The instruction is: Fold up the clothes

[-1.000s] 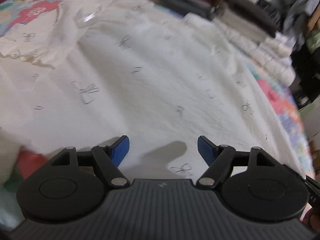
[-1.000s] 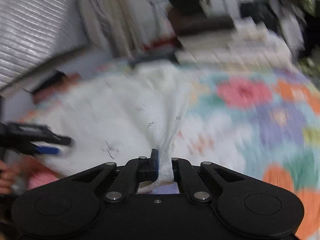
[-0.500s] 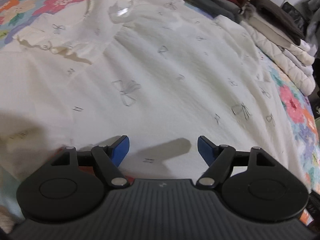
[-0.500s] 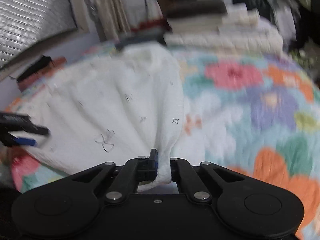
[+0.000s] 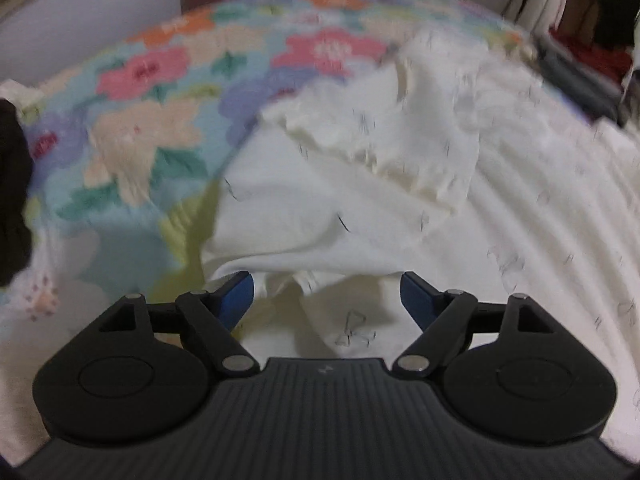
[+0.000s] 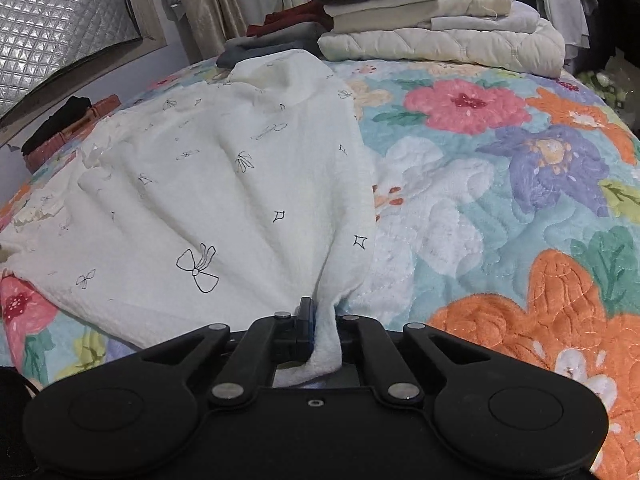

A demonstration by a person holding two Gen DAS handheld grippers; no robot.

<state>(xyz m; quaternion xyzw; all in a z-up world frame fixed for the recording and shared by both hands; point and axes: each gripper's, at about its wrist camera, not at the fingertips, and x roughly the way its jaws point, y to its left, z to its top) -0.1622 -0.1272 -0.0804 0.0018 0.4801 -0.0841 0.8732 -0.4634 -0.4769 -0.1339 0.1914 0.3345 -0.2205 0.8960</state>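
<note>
1. The white garment [image 6: 224, 184], printed with small black bows, lies spread on a bed covered by a floral quilt [image 6: 520, 208]. In the right wrist view it fans out from 6 o'clock toward 11 o'clock.

2. The right gripper [image 6: 320, 332] is clenched on a bunched corner of the garment, and the cloth is pinched tight between the jaws at 6 o'clock. Radiating creases run from that pinch, so the fabric looks to be under a light pull.

3. The left gripper [image 5: 326, 292] is released, its blue pads [image 5: 236, 294] wide apart. A loose, rumpled fold of the garment [image 5: 320, 240] sits between and just ahead of them; nothing is gripped. This view is blurred, so I cannot tell whether the pads touch the cloth.

4. Handling, as a judgement: the cloth is thin, light and very limp. It will sag and bunch and will not hold an edge, and it may drag on the plush quilt.

5. Where to take hold: the hem corner near the left gripper looks best, pinched through all layers close to the edge, to match the right-hand corner. The ruffled trim [image 5: 400, 168] at 12 o'clock seems a poor hold.

6. Folded stacks [image 6: 440, 28] sit at 12 o'clock, well apart.
</note>
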